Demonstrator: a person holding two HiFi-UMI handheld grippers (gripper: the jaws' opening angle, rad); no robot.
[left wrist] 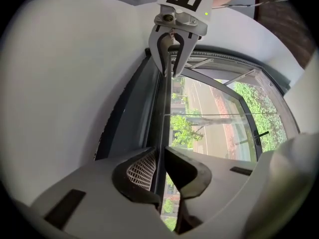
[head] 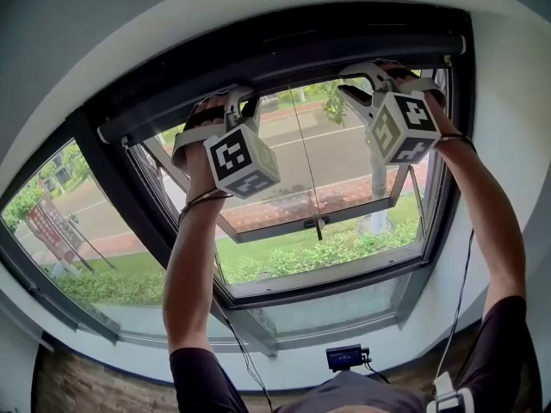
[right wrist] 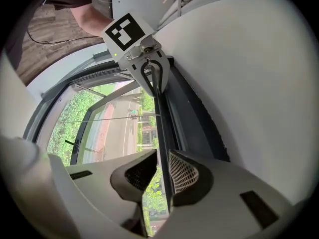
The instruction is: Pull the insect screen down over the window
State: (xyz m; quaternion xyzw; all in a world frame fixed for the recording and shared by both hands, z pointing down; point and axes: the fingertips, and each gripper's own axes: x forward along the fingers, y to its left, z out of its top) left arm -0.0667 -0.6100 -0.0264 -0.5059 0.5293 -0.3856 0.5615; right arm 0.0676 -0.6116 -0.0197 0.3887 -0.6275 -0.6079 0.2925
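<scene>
Insect screen not drawn yet, no mesh over the glass. Its pull bar (head: pixel 297 76) sits at the very top of the window (head: pixel 293 196), just under the dark housing. A thin cord (head: pixel 308 170) hangs from the bar down the middle of the window.

Step in hand, as I read it: getting the grip on the bar, pull not begun. Next move calls for both arms to come down together and level, so the bar doesn't skew in the side tracks.

Left hand-held gripper (left wrist: pixel 160 158) is at the window's top left. Its jaws are closed down to a sliver, with the bar's thin edge pinched between the pads. Right hand-held gripper (right wrist: pixel 162 163) is at the window's top right. Its jaws are drawn in to about the bar's width, with the bar running between them; it looks clamped, though less tight than the left. Both arms reach up overhead.
</scene>
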